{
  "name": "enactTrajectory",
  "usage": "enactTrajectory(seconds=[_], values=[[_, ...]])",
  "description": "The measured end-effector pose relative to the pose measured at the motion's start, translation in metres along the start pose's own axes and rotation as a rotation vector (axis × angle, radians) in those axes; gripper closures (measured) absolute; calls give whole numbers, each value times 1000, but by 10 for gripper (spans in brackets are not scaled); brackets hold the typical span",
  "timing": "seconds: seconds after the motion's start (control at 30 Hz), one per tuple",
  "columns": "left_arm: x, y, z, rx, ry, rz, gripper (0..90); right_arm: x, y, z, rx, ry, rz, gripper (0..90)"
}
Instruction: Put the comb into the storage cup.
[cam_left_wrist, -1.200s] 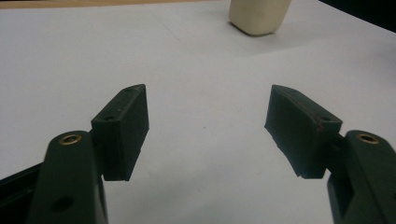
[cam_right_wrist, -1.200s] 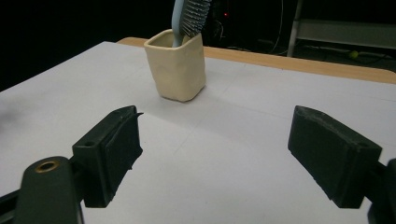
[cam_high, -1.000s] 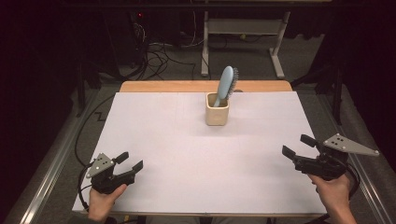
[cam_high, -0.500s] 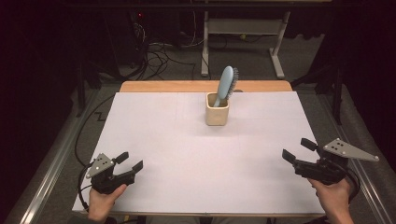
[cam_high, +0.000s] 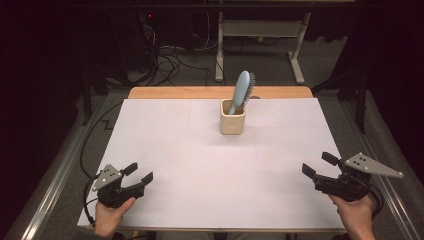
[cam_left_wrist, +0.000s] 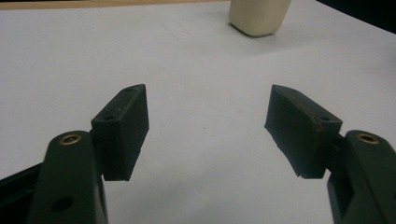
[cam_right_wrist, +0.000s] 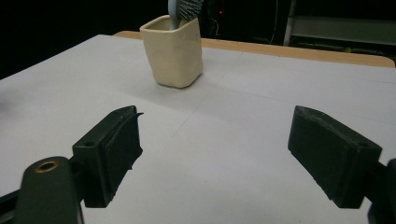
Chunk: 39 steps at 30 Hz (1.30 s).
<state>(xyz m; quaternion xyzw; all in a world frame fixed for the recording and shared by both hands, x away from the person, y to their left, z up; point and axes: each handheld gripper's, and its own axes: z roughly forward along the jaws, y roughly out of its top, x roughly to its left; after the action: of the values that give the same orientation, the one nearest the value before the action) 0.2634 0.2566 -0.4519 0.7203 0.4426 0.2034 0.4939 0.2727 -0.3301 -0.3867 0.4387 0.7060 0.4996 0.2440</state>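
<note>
Your left gripper (cam_high: 139, 175) and right gripper (cam_high: 316, 165) both gape empty, well apart from the cream cup (cam_high: 232, 116). The blue hairbrush (cam_high: 241, 90) stands tilted inside that cup.

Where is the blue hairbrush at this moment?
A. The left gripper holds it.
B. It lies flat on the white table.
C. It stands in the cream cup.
C: the hairbrush stands handle-down in the cream cup, leaning slightly, far from both open grippers.
</note>
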Motion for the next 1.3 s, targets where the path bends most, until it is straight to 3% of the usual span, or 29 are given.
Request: enactTrajectory(seconds=[1.3], values=[[1, 0, 0, 0, -3, -8, 311, -6, -27, 16, 41, -47, 18, 176]])
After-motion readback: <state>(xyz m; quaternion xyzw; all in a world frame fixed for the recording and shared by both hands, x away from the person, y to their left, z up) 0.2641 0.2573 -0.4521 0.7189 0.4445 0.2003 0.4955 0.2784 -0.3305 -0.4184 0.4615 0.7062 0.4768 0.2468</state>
